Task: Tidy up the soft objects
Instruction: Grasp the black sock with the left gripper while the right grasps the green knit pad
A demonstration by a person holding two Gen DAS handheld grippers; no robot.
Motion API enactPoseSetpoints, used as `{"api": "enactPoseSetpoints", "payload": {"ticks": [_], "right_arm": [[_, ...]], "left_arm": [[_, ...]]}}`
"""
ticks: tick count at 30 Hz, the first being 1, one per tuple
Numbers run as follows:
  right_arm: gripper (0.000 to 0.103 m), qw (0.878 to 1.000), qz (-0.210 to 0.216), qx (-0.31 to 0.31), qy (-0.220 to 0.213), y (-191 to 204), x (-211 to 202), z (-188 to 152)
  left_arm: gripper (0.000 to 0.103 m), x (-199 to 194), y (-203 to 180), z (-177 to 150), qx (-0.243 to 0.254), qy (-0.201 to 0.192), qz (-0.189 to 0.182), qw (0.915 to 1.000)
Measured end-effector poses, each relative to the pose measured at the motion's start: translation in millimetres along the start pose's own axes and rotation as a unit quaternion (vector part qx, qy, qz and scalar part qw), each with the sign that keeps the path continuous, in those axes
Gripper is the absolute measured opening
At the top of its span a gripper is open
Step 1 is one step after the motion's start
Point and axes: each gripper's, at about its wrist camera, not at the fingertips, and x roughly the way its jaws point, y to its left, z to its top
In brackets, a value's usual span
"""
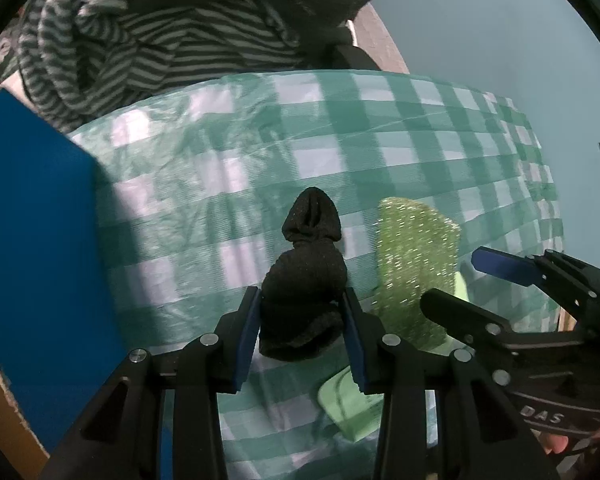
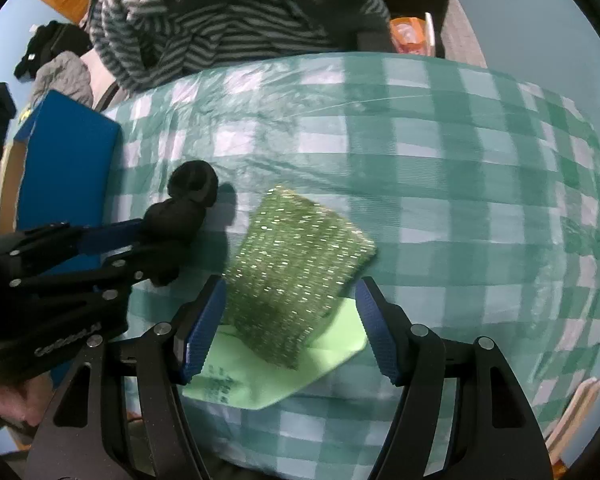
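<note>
The left tongs (image 1: 302,332) pinch a rolled black knitted sock (image 1: 306,280), both blue ribbed pads (image 1: 249,340) pressed into the sides of its thick lower bundle. The sock's narrower folded end sticks out past the fingertips and lies on the bench, which is covered by a crinkled, glossy green-and-white checked plastic cloth (image 1: 380,128).

Just beside it, the right tongs (image 2: 290,328) stand spread around a rectangular green scouring sponge with a glittery woven cover (image 2: 296,268). Its left edge lies close against the left pad, while the right pad stands clear of it. The sponge rests tilted on a flat pale green sheet (image 2: 268,380) bearing small dark print.

A smooth blue box with a brown cardboard inside (image 2: 68,160) sits at the cloth's left edge. Beyond the bench lies a heap of soft grey-and-dark striped fabric (image 1: 140,40).
</note>
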Motion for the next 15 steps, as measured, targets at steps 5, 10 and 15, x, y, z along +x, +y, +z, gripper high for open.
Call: {"api": "enactPoseSetpoints", "payload": {"ticks": [5, 10, 15], "right_arm": [[0.068, 1.000, -0.017, -0.010, 0.018, 7, 20, 2], [0.070, 0.999, -0.042, -0.017, 0.015, 12, 26, 1], [0.065, 0.997, -0.068, -0.031, 0.006, 16, 25, -1]], "left_arm": [[0.040, -3, 15, -6, -0.017, 0.001, 0.002, 0.9999], [0.040, -3, 23, -9, -0.026, 0.004, 0.007, 0.9996], [0.040, -6, 27, -14, -0.027, 0.002, 0.009, 0.9996]]}}
